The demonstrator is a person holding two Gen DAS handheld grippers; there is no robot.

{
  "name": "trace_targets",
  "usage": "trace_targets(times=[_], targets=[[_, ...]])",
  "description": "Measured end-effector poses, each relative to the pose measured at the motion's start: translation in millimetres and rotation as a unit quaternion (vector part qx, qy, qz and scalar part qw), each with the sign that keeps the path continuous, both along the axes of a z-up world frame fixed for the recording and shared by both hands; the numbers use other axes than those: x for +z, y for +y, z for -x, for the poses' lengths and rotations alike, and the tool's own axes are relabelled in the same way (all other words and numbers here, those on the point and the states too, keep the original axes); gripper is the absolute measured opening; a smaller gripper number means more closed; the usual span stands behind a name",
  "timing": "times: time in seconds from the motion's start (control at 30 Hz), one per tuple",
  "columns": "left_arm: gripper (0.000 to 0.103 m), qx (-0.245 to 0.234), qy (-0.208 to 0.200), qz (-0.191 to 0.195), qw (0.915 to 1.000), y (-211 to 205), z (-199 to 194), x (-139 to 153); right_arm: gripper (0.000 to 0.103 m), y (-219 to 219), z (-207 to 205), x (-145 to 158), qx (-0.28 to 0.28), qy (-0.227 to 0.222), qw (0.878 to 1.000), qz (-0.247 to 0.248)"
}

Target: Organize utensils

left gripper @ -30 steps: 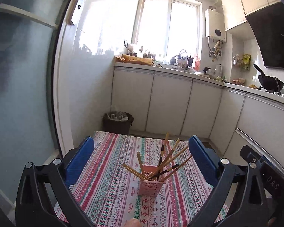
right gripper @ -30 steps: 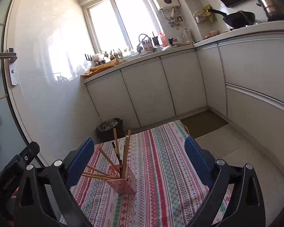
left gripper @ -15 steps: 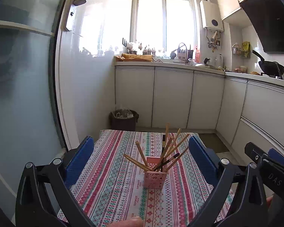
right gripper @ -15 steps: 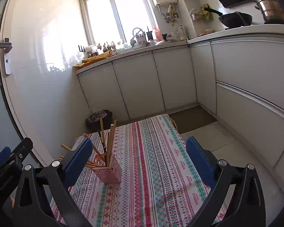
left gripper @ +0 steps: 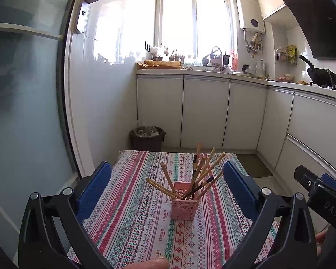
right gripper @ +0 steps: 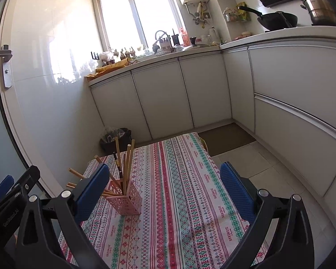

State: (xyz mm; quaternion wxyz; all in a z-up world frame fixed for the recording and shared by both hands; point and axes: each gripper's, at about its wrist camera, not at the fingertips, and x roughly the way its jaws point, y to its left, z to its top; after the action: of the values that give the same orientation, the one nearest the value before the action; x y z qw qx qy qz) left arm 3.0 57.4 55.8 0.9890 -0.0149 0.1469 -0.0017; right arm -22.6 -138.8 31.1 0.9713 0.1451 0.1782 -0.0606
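Note:
A pink perforated holder stands upright on the striped tablecloth, with several wooden chopsticks fanned out of its top and a dark-tipped one among them. My left gripper hangs open above the near end of the table, the holder centred between its blue pads, nothing held. In the right wrist view the same holder sits beside the left blue pad of my right gripper, which is open and holds nothing.
The table is narrow; its far edge faces white kitchen cabinets. A dark waste bin stands on the floor beyond it. A glass door lies to the left. The other gripper's body shows at the right edge, and a fingertip at the bottom.
Both cameras have pulled back and risen slightly, so the holder sits a little farther ahead and more centred. The chopsticks and holder have not moved. Both grippers stay open.

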Motion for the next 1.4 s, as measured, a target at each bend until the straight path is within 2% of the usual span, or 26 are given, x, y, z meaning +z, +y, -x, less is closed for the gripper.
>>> trace_targets(times=[0.63,1.4], targets=[[0.096,-0.002,0.012,-0.002,0.9999,0.6,-4.0,-1.5,0.096,2.7,-2.5,-0.6,0.005,0.004,1.000,0.001],[0.096,-0.001,0.008,0.004,1.0000,4.7,-2.7,-2.3,0.096,5.5,-4.9,-4.2,0.010,0.016,1.000,0.009]])
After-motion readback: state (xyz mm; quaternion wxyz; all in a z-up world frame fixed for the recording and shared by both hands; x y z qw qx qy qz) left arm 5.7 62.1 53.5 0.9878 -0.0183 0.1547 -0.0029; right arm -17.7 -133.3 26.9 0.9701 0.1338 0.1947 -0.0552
